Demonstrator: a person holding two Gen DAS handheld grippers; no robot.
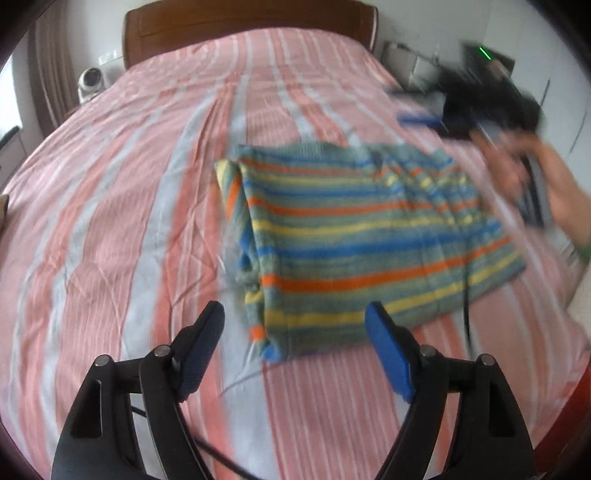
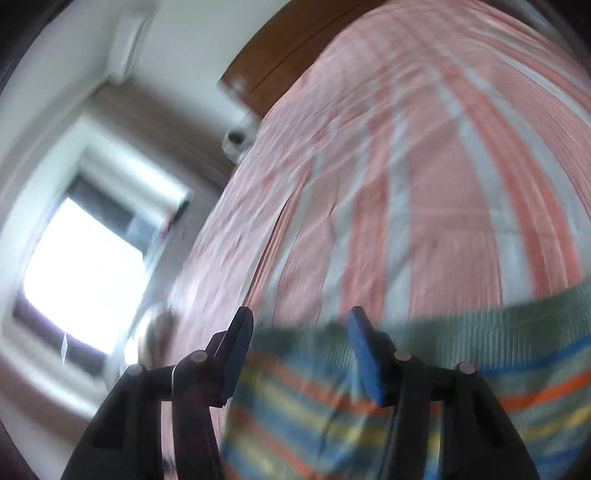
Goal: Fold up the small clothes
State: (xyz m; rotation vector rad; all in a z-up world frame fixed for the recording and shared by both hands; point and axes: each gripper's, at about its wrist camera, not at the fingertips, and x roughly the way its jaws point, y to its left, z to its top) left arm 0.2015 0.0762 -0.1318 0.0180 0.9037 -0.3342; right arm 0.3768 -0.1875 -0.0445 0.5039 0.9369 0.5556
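Pink-and-white striped bedding [image 1: 122,206] covers the bed, with a wooden headboard [image 1: 236,26] at the far end. Striped sweater [image 1: 354,236] lies flat and partly folded just ahead of the left gripper [image 1: 295,317], slightly toward its right jaw, long axis running across the jaws' line. Left jaws stand wide, holding nothing. Right gripper [image 2: 301,325] hovers directly over the sweater's far edge, jaws wide and empty, so it appears the nearer. Only the left view shows the garment whole; only the right view shows the window [image 2: 85,273]. Both views are motion-blurred.
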